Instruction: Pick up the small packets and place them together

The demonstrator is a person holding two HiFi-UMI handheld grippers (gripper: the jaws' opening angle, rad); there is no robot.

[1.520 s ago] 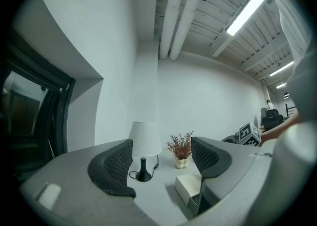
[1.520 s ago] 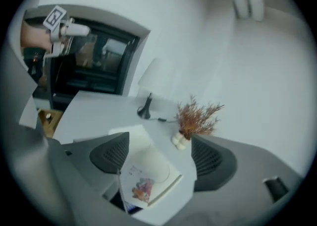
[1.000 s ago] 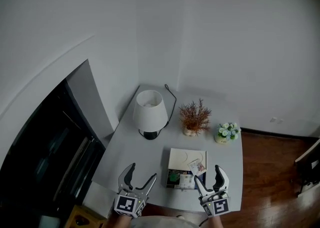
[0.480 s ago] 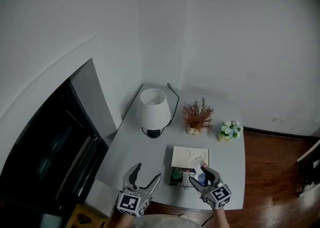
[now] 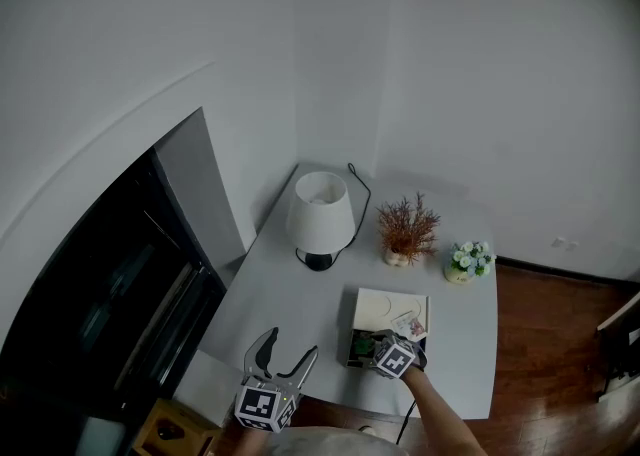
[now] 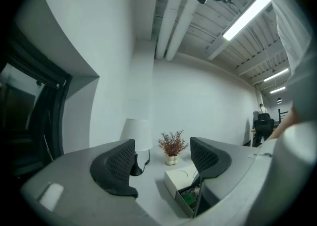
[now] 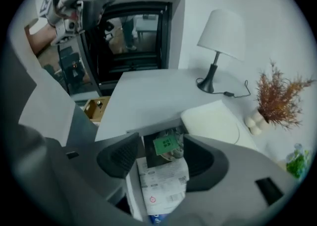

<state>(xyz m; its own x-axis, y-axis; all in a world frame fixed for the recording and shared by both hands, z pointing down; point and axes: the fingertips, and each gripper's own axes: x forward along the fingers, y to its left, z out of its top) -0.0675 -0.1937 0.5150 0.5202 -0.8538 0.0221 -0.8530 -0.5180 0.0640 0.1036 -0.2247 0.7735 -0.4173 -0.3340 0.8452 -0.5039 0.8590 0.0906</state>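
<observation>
Right tongs (image 7: 159, 154) lower, nose-down, freshly narrowed, astride packets (image 7: 163, 184)

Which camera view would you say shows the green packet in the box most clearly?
The right gripper view: the green packet lies close and central. The head view shows only a tiny green speck; the left gripper view a small low patch.

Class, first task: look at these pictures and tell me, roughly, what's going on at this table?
A person holds a gripper in each hand at a grey table. The right gripper is tipped down over the open white box. Its jaws have just been closing and stand apart, with a white printed packet between them and a green packet just beyond. Nothing is lifted yet. The left gripper hovers open and empty at the table's near edge.
</observation>
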